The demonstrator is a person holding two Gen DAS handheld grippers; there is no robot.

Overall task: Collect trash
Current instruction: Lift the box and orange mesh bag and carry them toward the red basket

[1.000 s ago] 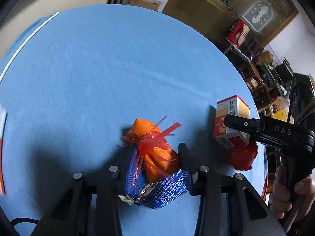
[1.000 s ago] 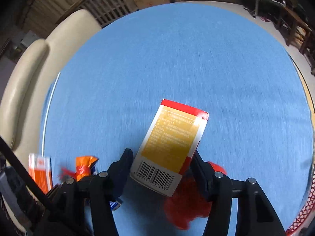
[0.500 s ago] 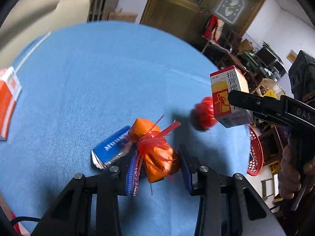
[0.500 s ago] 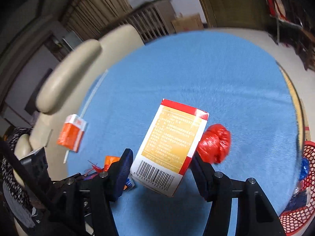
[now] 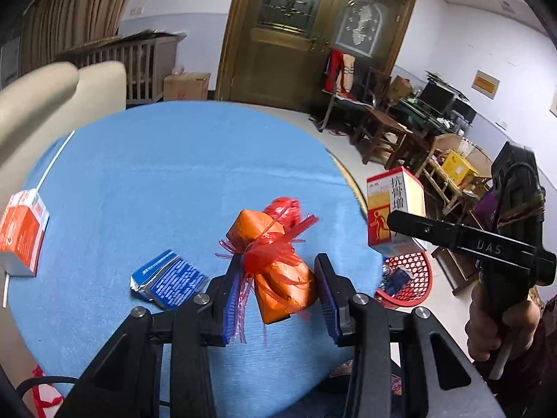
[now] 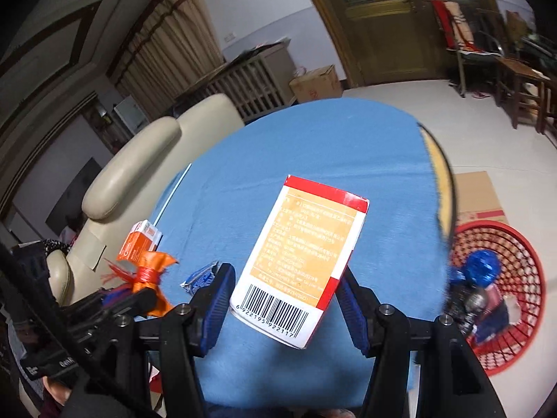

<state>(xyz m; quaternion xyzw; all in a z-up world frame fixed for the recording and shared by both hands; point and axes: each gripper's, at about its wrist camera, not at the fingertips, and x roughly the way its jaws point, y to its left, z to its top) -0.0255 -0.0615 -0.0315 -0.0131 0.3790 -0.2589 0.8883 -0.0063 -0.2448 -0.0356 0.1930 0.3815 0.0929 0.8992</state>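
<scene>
My left gripper (image 5: 278, 296) is shut on an orange packet tied with red netting (image 5: 278, 264) and holds it above the blue round table (image 5: 174, 181). My right gripper (image 6: 282, 299) is shut on a yellow and red medicine box (image 6: 306, 254), lifted above the table near its right edge; the box also shows in the left wrist view (image 5: 395, 209). A red mesh trash basket (image 6: 515, 278) stands on the floor to the right, with blue trash in it. A red crumpled ball (image 5: 283, 209) lies on the table behind the orange packet.
A blue foil wrapper (image 5: 167, 278) and an orange and white carton (image 5: 21, 233) lie on the table. A cream sofa (image 6: 139, 167) stands at the left. A cardboard box (image 6: 477, 195) lies on the floor beyond the basket. Chairs and a door are at the back.
Both grippers have lifted with their loads and tilted up, so the room and the basket come into view. The blue wrapper has stayed on the table.
</scene>
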